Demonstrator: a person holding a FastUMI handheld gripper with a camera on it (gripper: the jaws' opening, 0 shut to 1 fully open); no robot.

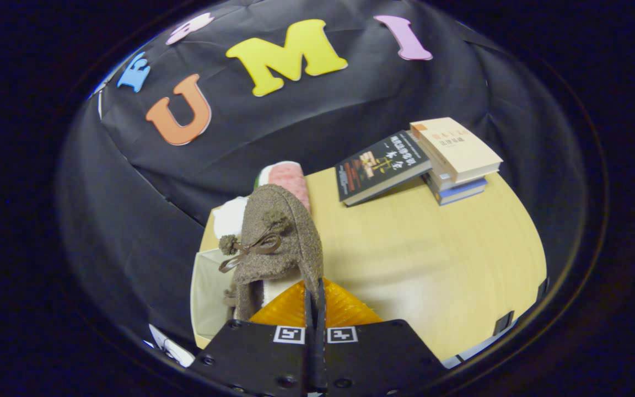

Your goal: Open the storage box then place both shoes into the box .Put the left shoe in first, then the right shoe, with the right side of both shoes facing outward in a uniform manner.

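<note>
One brown shoe [276,237] pinched btwn fingers [315,298], over box [207,292].

The gripper [315,309] has its fingers pinched together on the edge of a brown fuzzy shoe [276,242] with a bow, held over the white storage box [207,292] at the corner of the wooden table [433,259], with stacked books [422,160] far beyond.
</note>
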